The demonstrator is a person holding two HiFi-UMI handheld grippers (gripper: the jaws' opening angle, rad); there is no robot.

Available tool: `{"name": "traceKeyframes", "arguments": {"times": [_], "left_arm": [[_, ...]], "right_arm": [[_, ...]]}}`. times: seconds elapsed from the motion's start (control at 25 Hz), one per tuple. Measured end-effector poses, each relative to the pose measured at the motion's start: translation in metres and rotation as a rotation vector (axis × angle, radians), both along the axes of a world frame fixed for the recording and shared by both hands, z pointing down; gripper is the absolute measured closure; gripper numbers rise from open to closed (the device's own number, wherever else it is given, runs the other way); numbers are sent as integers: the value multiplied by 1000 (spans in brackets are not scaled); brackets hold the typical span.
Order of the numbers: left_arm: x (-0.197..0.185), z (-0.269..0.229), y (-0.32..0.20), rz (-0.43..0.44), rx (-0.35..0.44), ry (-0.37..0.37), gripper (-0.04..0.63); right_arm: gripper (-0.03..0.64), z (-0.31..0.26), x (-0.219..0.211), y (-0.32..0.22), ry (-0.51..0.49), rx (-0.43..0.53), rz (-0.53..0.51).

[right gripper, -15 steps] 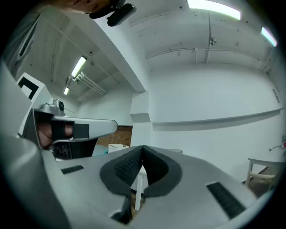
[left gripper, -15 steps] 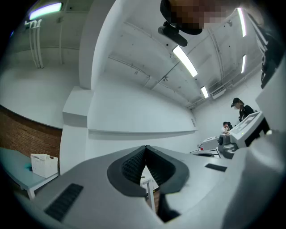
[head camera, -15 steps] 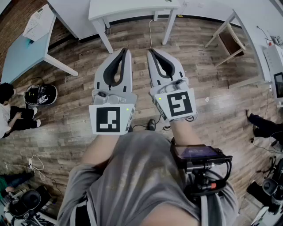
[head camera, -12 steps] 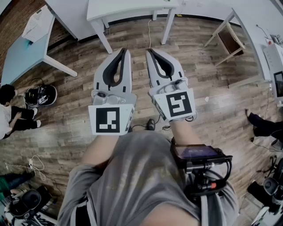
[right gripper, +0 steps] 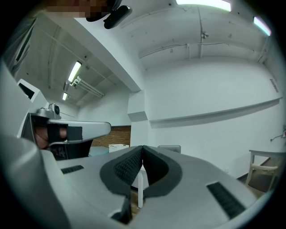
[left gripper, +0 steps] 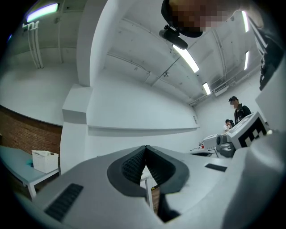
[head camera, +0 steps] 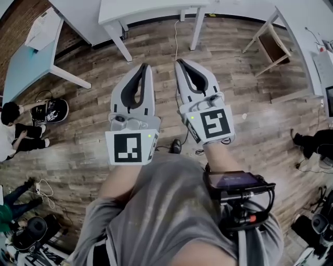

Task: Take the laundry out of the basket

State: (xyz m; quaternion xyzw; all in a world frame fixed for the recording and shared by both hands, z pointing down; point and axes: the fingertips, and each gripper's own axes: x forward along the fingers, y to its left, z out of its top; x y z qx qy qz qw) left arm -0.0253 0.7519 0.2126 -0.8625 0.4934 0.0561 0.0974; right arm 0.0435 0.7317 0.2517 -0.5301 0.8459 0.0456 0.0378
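Since neither the basket nor any laundry shows in any view, my main risk is setting off blind. I could walk into the long white table (head camera: 151, 10) at the far edge of the brown wood-plank floor (head camera: 250, 104), or trip on the pale loose cable (head camera: 42, 190) by its left edge. A second risk is reaching cloth with my jaws as they are and only shoving it. My left gripper (head camera: 145, 66) is fully closed, pads together on nothing. My right gripper (head camera: 180, 62) is the same, empty and touching nothing. Both are held out level, side by side, above bare floor.
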Motion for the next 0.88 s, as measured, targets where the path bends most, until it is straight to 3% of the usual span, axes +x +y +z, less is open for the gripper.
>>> {"name": "traceKeyframes", "arguments": {"times": [0.44,0.88], "left_arm": [[-14,25,-56,-39,-62,16,588],[-51,14,-190,-22,-36,77,588]], "right_arm": [[610,22,-3,-57,0,-40,-24],[611,11,-43,-185,40,-29,-31]]}}
